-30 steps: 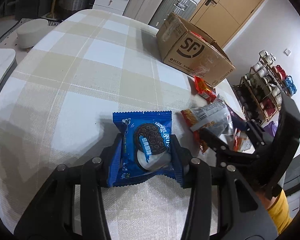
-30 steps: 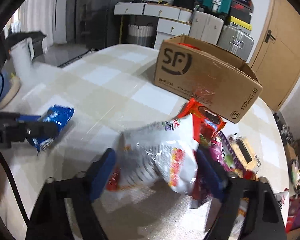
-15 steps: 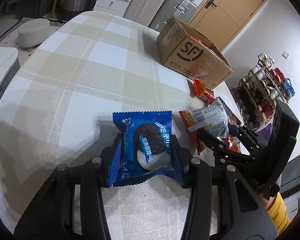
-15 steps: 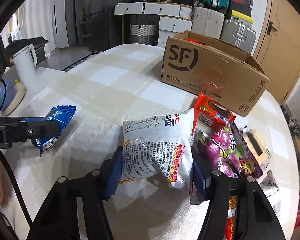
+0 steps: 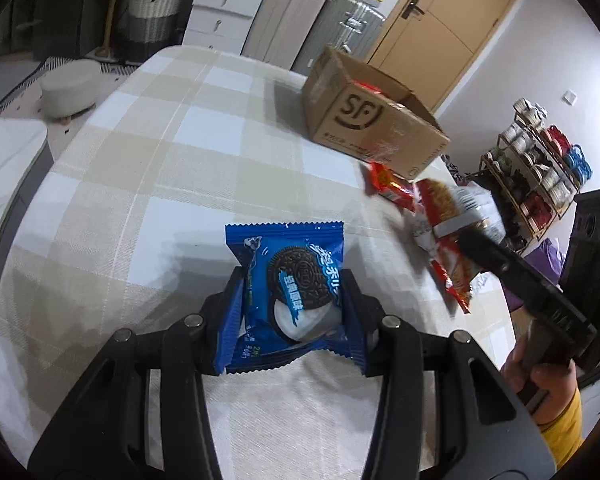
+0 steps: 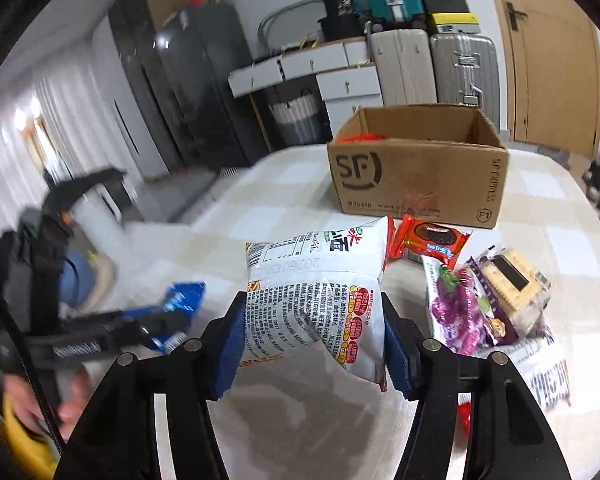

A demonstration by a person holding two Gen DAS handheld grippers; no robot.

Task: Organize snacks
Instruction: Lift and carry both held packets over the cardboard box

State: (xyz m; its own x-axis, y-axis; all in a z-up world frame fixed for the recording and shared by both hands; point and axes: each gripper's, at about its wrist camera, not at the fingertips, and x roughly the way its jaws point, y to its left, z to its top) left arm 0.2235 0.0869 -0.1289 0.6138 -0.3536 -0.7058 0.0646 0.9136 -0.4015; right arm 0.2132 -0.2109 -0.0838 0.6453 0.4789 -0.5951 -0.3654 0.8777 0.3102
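The left gripper [image 5: 292, 312] clamps a blue cookie packet [image 5: 290, 292]; the right gripper [image 6: 314, 344], its jaws just closing, grips a white printed snack bag [image 6: 320, 292] above the checked table [image 5: 148, 184].

Black grippers [image 5: 290, 312] (blue pads [image 6: 230, 344], silver screws), yellow sleeve [image 5: 562, 424].

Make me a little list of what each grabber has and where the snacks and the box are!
left gripper: shut on the blue cookie pack
right gripper: shut on the white bag; jaws have just been closing
box: open cardboard, on the table's far side, something red inside
red cookie pack: lying on the table, just in front of the box
purple pack: in the pile to the right of the white bag
table: checked cloth
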